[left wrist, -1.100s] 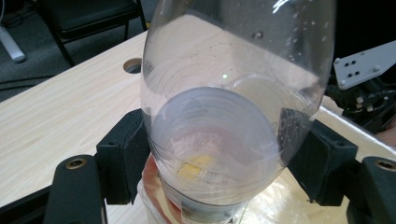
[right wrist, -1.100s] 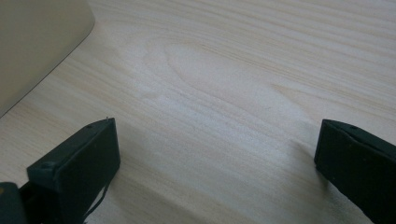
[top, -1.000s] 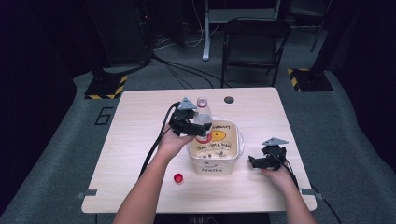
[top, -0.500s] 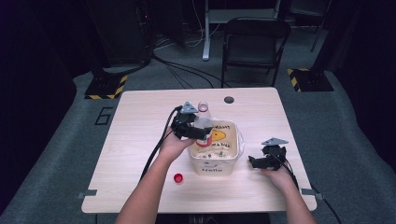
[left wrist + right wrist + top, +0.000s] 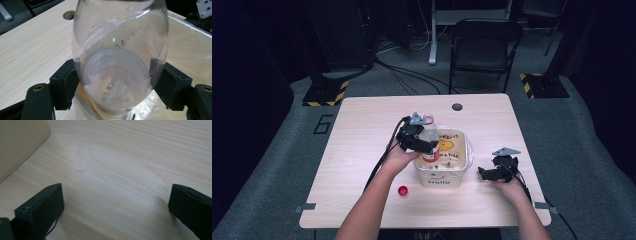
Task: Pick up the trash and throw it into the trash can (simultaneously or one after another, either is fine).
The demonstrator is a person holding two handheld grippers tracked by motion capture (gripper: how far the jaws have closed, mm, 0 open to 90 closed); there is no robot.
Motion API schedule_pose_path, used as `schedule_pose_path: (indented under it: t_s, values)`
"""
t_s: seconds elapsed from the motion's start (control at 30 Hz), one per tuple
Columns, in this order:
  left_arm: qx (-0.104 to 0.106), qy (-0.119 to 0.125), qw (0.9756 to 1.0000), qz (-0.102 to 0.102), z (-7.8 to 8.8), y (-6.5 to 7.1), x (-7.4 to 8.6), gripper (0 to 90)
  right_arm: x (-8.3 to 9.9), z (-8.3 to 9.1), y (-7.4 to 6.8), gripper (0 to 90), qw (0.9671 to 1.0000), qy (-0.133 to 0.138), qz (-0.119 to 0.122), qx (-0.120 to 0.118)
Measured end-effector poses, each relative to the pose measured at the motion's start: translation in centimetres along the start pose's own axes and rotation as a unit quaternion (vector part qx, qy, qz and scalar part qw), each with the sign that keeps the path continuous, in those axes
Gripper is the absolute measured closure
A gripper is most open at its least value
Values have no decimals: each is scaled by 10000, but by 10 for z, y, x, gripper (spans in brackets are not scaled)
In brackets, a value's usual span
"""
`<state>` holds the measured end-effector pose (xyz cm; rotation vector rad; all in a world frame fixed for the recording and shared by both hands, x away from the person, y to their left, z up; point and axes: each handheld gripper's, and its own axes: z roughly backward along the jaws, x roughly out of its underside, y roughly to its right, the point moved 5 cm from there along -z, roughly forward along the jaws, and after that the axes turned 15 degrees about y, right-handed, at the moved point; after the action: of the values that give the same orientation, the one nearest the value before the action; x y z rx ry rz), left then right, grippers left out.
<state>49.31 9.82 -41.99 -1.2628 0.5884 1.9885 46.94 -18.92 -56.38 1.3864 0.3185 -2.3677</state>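
The bottle (image 5: 429, 140) is a clear plastic one with a red label, held upright over the near-left part of the tub (image 5: 465, 162), its base down inside the rim. The left gripper (image 5: 424, 146) has its jaws pinching the bottle's body from both sides; in the left gripper view the bottle (image 5: 120, 60) fills the gap between the two black pads and presses against each. The label's writing shows through the plastic, reversed and too blurred to read. The tub's front wall reads "Hello", and its floor carries a yellow smiley with smaller lettering that cannot be made out.

Against the earlier frames, the bottle has come over from the tub's far-left edge towards its middle, and the left hand with it. The right gripper (image 5: 491, 173) lies unchanged on the surface (image 5: 362, 130) right of the tub, jaws spread wide over bare wood. A red cap (image 5: 402, 190) sits on the surface near the left forearm.
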Motion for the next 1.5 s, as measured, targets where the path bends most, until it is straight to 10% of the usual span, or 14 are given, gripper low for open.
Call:
schedule_pose_path:
  t_s: [1.5]
  values:
    - [131,475,9986,191,72,-4,11,309,0,0,0,0,10000,-3,-4,4]
